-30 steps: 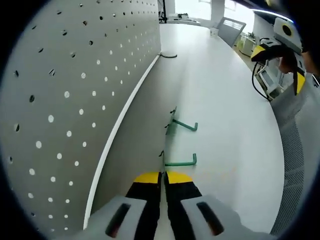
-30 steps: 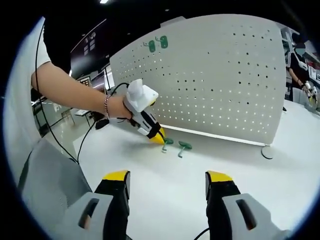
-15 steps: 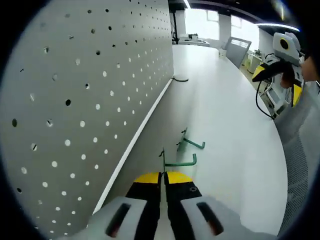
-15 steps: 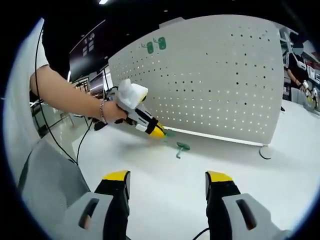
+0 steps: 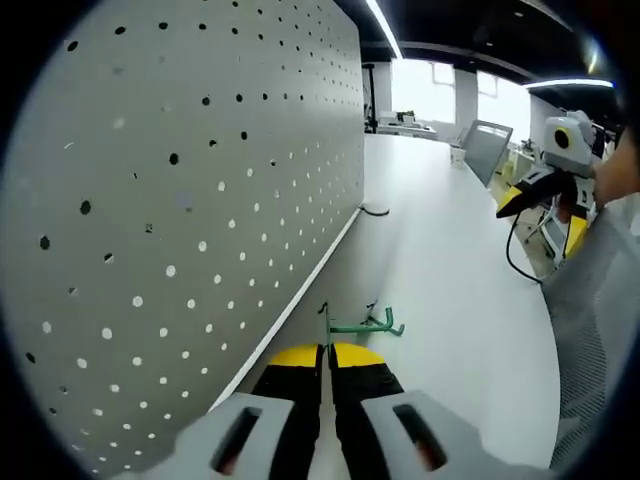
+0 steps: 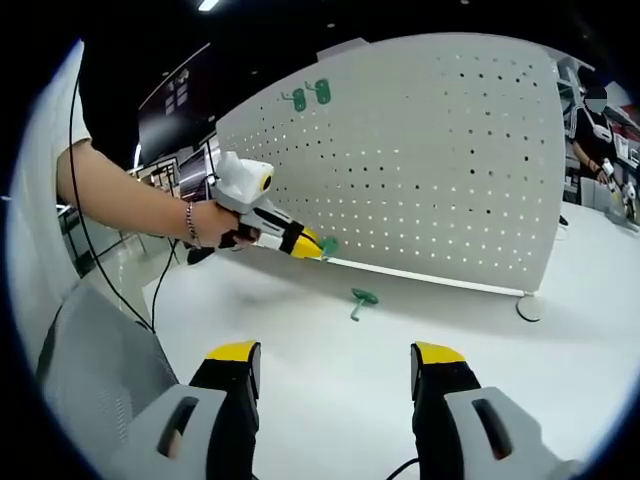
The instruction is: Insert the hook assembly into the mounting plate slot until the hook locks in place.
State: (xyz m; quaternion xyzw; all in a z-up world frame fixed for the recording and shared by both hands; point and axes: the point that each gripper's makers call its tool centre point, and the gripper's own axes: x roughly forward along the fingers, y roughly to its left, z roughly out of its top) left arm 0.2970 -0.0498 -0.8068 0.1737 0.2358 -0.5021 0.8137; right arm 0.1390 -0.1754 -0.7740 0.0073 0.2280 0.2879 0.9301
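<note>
While clamped tight on a green hook [image 5: 352, 326], left gripper [image 5: 327, 352] sits up off the white counter [image 5: 450, 280], jaws pressed together with the hook's stem pinched at the tips and its curled end poking out to the right. Right alongside on its left: the perforated mounting plate [image 5: 180, 200], standing upright. Just past the held hook, a second green hook [image 6: 359, 297] lying flat on the counter, well out ahead of the right gripper [image 6: 336, 365]. That one's hanging wide open with nothing between the jaws. Two more green hooks [image 6: 309, 95] already up near the top edge of the plate, far above and ahead.
</note>
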